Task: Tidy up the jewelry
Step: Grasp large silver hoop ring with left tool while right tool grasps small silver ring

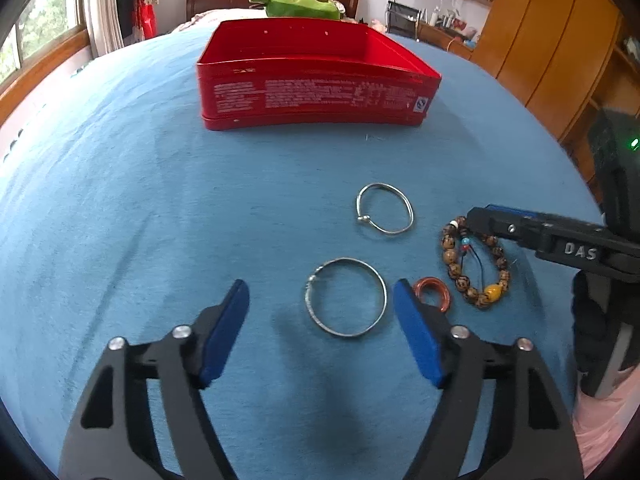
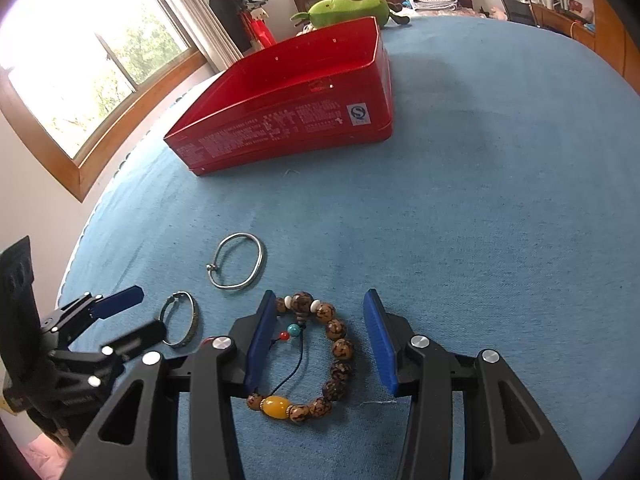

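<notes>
An open red tin box [image 1: 316, 92] stands on a blue cloth; it also shows in the right wrist view [image 2: 288, 124]. My left gripper [image 1: 322, 300] is open, its blue pads either side of a silver bangle [image 1: 346, 297]. A second silver bangle with a ball clasp [image 1: 385, 209] lies farther out. A small copper ring [image 1: 434, 294] lies right of my right pad. My right gripper [image 2: 320, 316] is open around a brown beaded bracelet [image 2: 334, 354] with a yellow bead. Both bangles show in the right wrist view, one near the left gripper [image 2: 182, 319], the other ahead of it [image 2: 237, 261].
A green plush toy [image 1: 300, 5] lies behind the box. The blue cloth [image 1: 140, 220] covers the whole surface. A window [image 2: 92, 56] is to the left, wooden cabinets [image 1: 552, 40] to the right.
</notes>
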Demonstrator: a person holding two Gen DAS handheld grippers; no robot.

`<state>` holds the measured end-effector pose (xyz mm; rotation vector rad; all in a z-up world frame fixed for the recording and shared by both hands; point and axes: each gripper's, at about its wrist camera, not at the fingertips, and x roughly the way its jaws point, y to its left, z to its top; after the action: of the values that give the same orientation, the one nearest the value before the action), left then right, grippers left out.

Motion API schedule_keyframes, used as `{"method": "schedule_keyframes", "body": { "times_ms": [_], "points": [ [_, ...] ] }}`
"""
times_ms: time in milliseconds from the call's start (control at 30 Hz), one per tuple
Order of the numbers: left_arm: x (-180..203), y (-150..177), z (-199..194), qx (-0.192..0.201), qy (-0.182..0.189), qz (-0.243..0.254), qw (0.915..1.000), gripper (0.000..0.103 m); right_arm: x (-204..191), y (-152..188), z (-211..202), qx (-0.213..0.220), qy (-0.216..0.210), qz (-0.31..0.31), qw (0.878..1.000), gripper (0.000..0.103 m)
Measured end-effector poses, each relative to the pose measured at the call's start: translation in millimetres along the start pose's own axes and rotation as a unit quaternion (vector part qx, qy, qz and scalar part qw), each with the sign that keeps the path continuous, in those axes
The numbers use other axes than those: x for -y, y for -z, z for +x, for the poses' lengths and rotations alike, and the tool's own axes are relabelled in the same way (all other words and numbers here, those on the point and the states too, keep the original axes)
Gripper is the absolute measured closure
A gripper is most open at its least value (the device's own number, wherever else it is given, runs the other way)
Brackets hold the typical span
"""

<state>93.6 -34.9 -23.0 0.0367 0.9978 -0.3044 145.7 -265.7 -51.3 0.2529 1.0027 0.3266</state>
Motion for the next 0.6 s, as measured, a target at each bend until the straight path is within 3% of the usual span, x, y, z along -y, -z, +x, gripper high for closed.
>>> {"method": "schedule_keyframes", "body": {
  "times_ms": [100, 200, 400, 600],
  "points": [
    [7, 0, 12, -0.013, -0.030, 0.007, 0.9994, 0.028, 0, 0, -2, 0.005, -0.003, 0.001, 1.000, 0.058],
    [11, 2, 16, -0.011, -0.033, 0.019, 0.9992, 0.028, 1, 0, -3, 0.005, -0.005, 0.001, 1.000, 0.058],
    [17, 4, 16, -0.006, -0.013, 0.037, 0.9992, 0.056, 1, 1, -2, 0.000, -0.005, -0.002, 1.000, 0.058],
    [12, 5, 15, -0.003, 0.003, 0.035, 0.9994, 0.056, -6, -3, 5, -0.009, -0.002, -0.005, 1.000, 0.058]
  ]
}}
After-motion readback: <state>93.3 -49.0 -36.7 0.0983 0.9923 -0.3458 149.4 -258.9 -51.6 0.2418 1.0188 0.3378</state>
